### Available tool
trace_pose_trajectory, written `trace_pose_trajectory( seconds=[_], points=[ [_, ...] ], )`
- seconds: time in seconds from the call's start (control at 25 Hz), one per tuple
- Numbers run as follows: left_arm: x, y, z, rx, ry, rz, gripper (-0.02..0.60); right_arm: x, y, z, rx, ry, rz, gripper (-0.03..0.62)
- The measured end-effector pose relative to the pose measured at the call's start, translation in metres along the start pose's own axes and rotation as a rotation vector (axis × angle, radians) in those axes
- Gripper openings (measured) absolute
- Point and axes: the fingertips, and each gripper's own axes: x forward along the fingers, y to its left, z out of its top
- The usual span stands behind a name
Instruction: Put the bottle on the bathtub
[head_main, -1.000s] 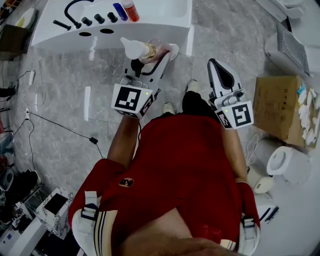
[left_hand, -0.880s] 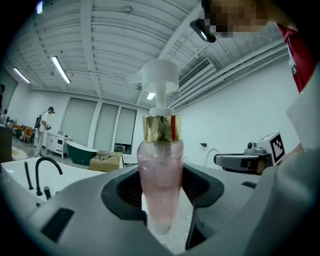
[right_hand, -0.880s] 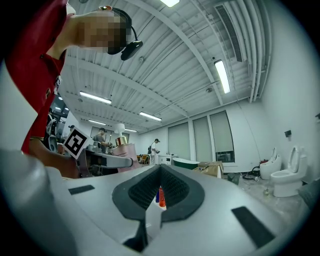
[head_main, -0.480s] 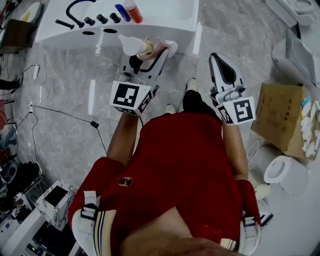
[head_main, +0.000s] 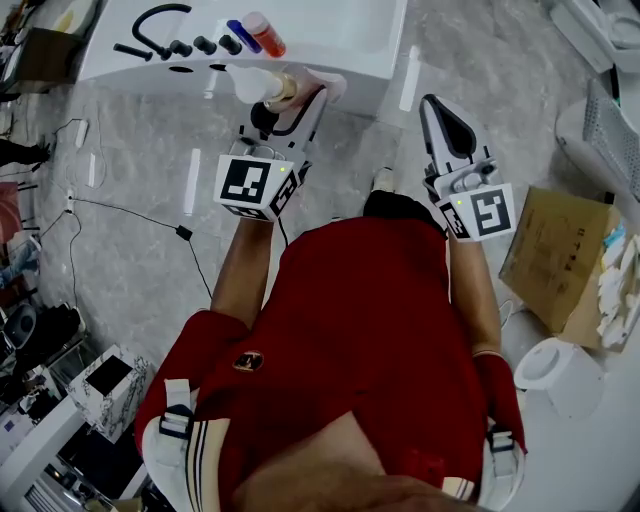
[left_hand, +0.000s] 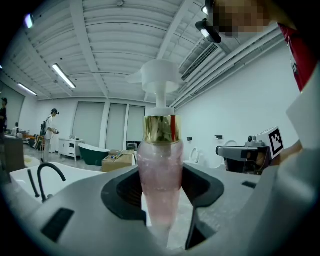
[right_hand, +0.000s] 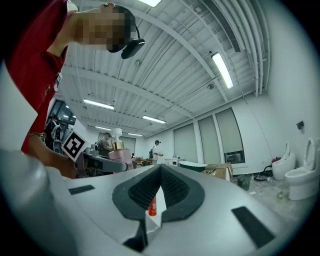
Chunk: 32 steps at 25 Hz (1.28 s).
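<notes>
Item: pump bottle (left_hand: 160, 165), pink contents, gold collar, white pump head; upright, clamped low on its body between the wide-set jaws of the left gripper (head_main: 296, 100). Location: in the air at the near edge of the white bathtub (head_main: 345, 45), not yet set down. Step in hand, as judged: carrying the bottle to the tub. Next move calls for reaching further over the rim, lowering the base flat onto bare ledge clear of the orange bottle (head_main: 265, 33), the blue bottle (head_main: 240, 28) and the black faucet (head_main: 150, 20), then parting the jaws. Left arm: extended ahead of the body, gripper about level. Right gripper (head_main: 435, 105): jaws together, nothing between them, held forward over the floor, well apart from the bottle.
</notes>
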Motion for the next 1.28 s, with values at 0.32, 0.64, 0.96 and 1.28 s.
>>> trace_pose_trajectory(
  seconds=[0.32,0.64,0.96,1.28],
  points=[
    [0.047,0.013,-0.010,0.003,0.036,0.071,0.225,0.020,-0.049,-0.009,0.005,0.006,0.051,-0.006],
    [0.085,0.024,-0.027,0.002,0.057,0.135,0.225,0.040,-0.082,-0.021,0.005,0.016,0.105,-0.006],
    [0.108,0.042,-0.042,-0.001,0.084,0.152,0.225,0.063,-0.092,-0.027,0.005,0.042,0.120,-0.006],
    [0.129,0.064,-0.057,-0.005,0.111,0.107,0.225,0.087,-0.093,-0.032,0.005,0.072,0.064,-0.006]
  ],
)
